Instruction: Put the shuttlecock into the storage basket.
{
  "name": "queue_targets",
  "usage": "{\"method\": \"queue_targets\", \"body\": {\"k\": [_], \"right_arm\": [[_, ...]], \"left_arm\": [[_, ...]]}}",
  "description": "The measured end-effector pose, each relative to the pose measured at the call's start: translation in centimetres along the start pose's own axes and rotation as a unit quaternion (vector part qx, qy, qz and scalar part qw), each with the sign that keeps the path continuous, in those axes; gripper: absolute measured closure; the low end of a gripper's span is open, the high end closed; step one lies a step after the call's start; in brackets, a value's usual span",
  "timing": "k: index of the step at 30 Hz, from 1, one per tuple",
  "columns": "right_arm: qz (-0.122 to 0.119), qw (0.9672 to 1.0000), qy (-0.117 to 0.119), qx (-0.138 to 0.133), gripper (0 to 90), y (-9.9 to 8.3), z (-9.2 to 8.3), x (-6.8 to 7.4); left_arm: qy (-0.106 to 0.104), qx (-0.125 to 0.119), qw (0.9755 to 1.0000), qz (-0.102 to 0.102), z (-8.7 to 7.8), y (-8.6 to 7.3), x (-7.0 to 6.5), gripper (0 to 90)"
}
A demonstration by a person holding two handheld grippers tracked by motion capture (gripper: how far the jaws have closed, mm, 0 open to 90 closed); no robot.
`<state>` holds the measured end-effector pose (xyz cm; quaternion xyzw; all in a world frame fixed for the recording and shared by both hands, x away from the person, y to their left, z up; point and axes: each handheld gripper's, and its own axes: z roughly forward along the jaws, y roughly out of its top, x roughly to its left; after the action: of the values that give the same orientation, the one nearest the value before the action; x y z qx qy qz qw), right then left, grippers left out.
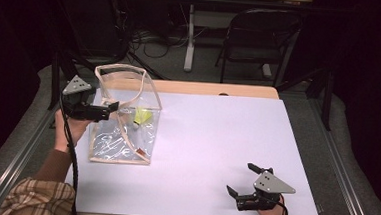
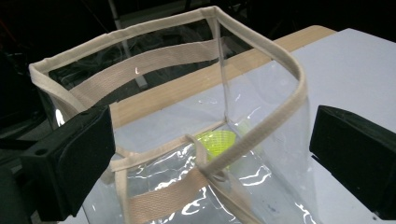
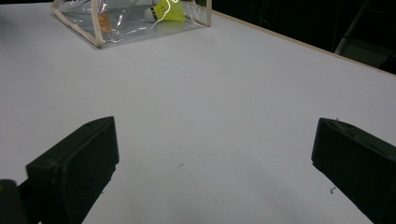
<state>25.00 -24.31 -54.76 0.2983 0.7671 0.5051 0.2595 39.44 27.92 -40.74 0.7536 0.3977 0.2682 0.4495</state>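
A clear plastic bag (image 1: 121, 67) with beige trim stands open at the left of the white table (image 1: 217, 134). A yellow shuttlecock (image 1: 142, 117) lies inside it on the bottom. My left gripper (image 1: 109, 108) is at the bag's left wall, level with the rim, open and holding nothing. In the left gripper view the bag's rim (image 2: 261, 42) and the shuttlecock (image 2: 215, 141) lie between and beyond the wide-apart jaws. My right gripper (image 1: 240, 178) rests near the front right edge, open and empty. From there the bag (image 3: 98, 37) and the shuttlecock (image 3: 170, 10) sit far off.
A small orange tag (image 1: 140, 150) lies in the bag's near corner. A bare wooden strip (image 1: 204, 88) runs along the table's back edge. Behind the table stand a dark folding chair (image 1: 258, 36) and a white table leg (image 1: 189, 37), with cables on the floor.
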Motion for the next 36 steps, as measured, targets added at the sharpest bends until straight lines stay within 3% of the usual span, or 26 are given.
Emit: {"method": "queue_targets", "body": {"k": [17,36], "right_arm": [[-0.003,1.0000,-0.003,-0.001,0.1,0.1,0.0,0.2],[-0.004,1.0000,-0.003,-0.002,0.2,0.1,0.0,0.2]], "left_arm": [[-0.016,-0.029,0.9993,0.020,-2.2,-2.3,-3.4,0.0],[-0.029,-0.039,0.9987,0.017,-2.8,-5.5,-6.0,0.1]]}}
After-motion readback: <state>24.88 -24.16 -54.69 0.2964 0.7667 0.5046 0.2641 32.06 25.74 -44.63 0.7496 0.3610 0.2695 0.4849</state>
